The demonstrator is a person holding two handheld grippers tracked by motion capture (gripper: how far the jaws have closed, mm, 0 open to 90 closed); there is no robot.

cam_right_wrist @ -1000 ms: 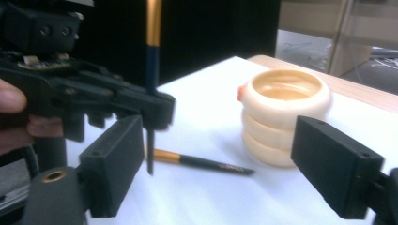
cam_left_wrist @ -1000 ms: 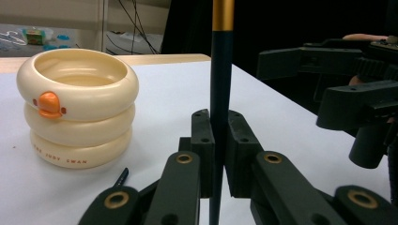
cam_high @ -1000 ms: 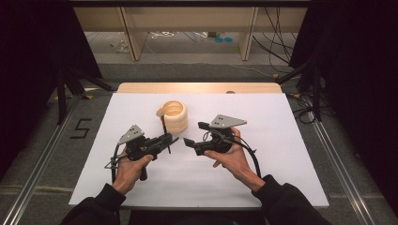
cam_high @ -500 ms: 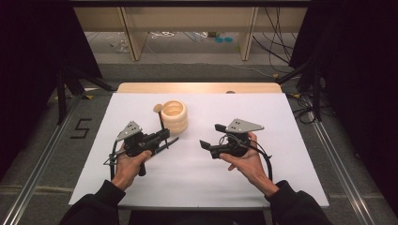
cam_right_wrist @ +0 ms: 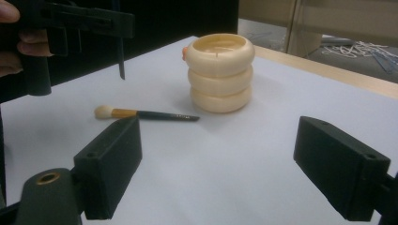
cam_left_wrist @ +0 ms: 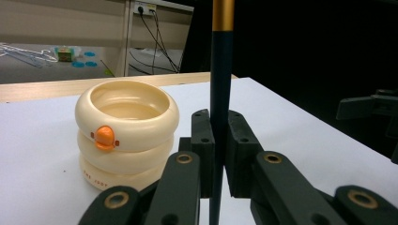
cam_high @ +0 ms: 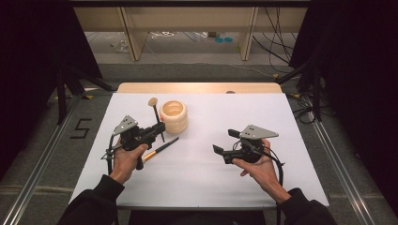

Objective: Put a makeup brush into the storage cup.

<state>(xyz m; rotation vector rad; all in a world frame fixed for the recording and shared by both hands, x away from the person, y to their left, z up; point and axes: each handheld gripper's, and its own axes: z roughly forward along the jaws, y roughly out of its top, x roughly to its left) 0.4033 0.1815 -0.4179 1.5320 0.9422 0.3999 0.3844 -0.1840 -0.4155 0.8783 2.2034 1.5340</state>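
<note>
Drawn back toward the right side of the white counter (cam_high: 234,117) over the last second: the right claw (cam_high: 218,150), released, jaws spread wide with nothing between them. A second ago crowded close to the other claw at the middle; now well apart from it.

Clenched on the dark handle of a makeup brush (cam_high: 155,112): the left claw (cam_high: 159,127), just beside the cream ringed pot (cam_high: 174,116), on its left as seen from above. Held close to upright now, round head on top, handle tip pointing down and clear of the counter. Not yet in the pot. Probably a sign of the shared handling being over, with only the left side needed to lift the handle over the rim and lower it in.

Lying flat on the counter in front of the pot: a second makeup brush (cam_high: 159,149), untouched, likely next in line.

From the left claw's own camera: the gold ferrule and dark shaft (cam_left_wrist: 220,70) pinched squarely between the pads, plus an orange knob (cam_left_wrist: 104,137) on the pot's side, out of sight from above. Pot interior apparently empty there.

From the right claw's camera: the lying brush (cam_right_wrist: 145,114) with pale bristles to the left and gold band behind them, and the gripped brush's handle tip (cam_right_wrist: 121,63) hanging in the air, details too small to read in the high view.
</note>
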